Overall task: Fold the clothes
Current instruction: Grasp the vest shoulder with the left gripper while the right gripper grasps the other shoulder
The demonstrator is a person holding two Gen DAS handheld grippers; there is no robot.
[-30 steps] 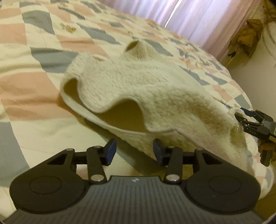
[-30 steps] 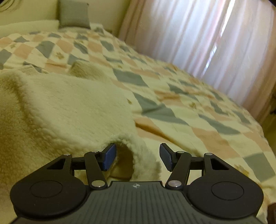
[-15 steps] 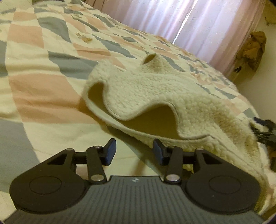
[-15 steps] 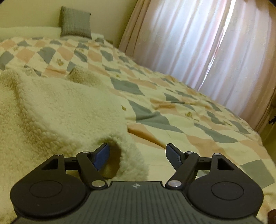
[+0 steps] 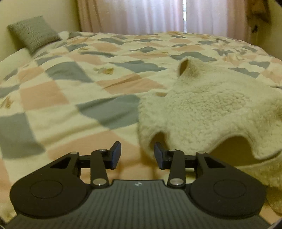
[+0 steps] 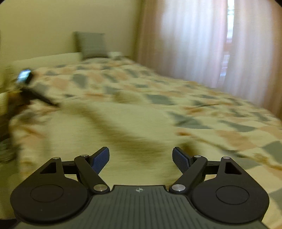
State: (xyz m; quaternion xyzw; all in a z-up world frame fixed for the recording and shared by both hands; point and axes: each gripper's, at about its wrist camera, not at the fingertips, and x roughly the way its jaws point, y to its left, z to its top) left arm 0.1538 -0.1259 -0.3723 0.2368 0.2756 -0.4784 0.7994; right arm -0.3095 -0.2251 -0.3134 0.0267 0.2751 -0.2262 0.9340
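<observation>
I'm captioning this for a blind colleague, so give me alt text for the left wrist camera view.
The open left gripper hovers low over a bed, its right fingertip at the edge of a cream fleece garment lying rumpled on a patchwork quilt of pink, grey and cream. A grey cushion sits at the far left, with pale curtains behind.

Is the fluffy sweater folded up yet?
No. The sweater lies rumpled on the bed, its edge lifted in humps, and both tongs are open and empty.
</observation>
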